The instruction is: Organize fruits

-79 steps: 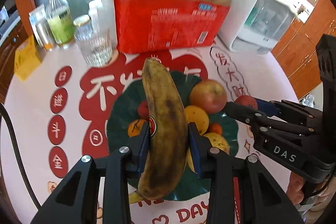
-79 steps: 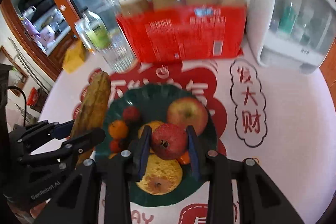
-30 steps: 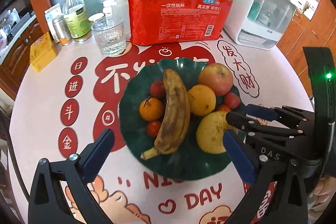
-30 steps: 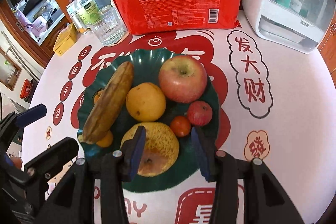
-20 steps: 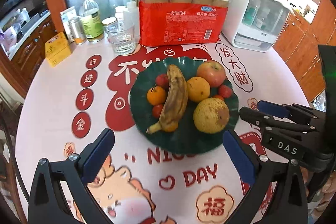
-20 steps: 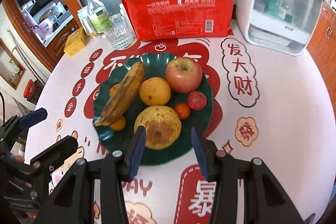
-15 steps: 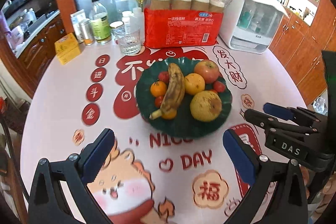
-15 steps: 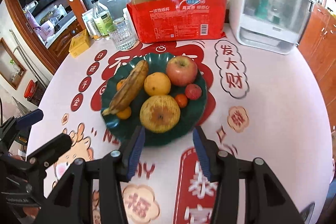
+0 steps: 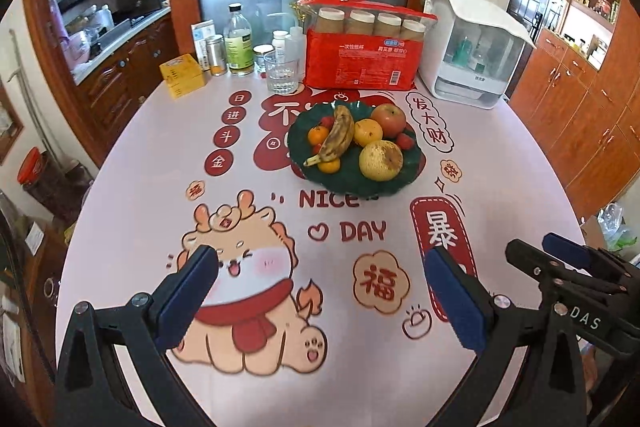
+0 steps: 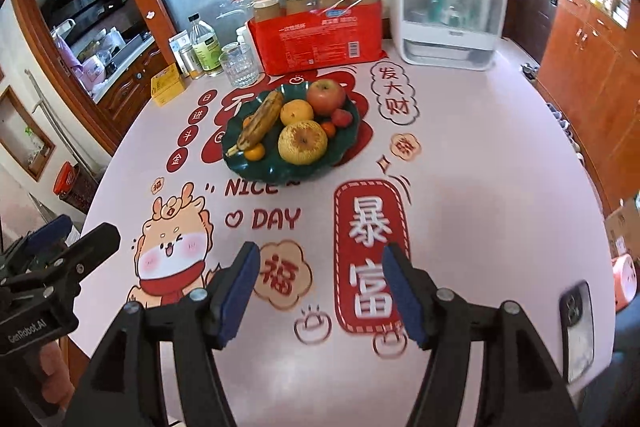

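— Both tongs, left tongs [image 9: 318,291] and right tongs [image 10: 320,287], are held spread wide with nothing gripped, low over the near surface [image 10: 460,167]. Where is the fruit found?

— All fruit is seen on the green plate [image 9: 348,183], well apart: banana [image 9: 336,139], apple [image 9: 388,119], pear [image 9: 381,160]. The work is judged nearly done; the plate is best left undisturbed.

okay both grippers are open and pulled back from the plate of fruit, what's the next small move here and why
Probably none beyond resting both grippers. The banana, apple, orange, pear and the small fruits all lie on the green plate. No fruit shows loose on the table. The left gripper and right gripper are open, holding nothing.
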A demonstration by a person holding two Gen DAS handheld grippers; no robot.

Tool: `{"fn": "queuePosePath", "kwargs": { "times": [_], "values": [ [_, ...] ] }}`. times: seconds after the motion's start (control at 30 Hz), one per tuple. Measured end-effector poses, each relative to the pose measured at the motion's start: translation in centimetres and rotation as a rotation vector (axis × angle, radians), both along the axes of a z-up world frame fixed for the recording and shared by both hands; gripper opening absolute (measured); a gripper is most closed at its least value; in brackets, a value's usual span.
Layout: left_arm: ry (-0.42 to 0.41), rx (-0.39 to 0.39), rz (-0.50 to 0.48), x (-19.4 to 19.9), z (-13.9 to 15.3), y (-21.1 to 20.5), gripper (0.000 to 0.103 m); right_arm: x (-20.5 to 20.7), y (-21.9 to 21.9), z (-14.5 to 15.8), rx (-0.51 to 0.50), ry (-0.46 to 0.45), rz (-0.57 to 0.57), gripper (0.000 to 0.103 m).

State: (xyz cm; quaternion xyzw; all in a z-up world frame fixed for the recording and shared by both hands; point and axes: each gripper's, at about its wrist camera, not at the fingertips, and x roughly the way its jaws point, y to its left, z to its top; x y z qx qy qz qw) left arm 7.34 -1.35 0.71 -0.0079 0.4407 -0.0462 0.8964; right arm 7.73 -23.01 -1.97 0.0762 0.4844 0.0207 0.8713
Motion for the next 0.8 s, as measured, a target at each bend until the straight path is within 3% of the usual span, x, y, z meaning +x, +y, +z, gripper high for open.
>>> {"fn": "queuePosePath", "kwargs": {
  "times": [0.43, 0.8],
  "values": [
    [-0.071, 0.081, 0.022, -4.4, 1.8, -1.7, 0.102, -4.5, 0.2, 1.5, -0.034, -0.052, -0.041, 0.064],
    [-0.046, 0.069, 0.050, -4.6, 1.2, -2.1, 0.102, -4.9, 0.6, 1.9, -0.054, -0.090, -0.003, 0.064]
  ]
}}
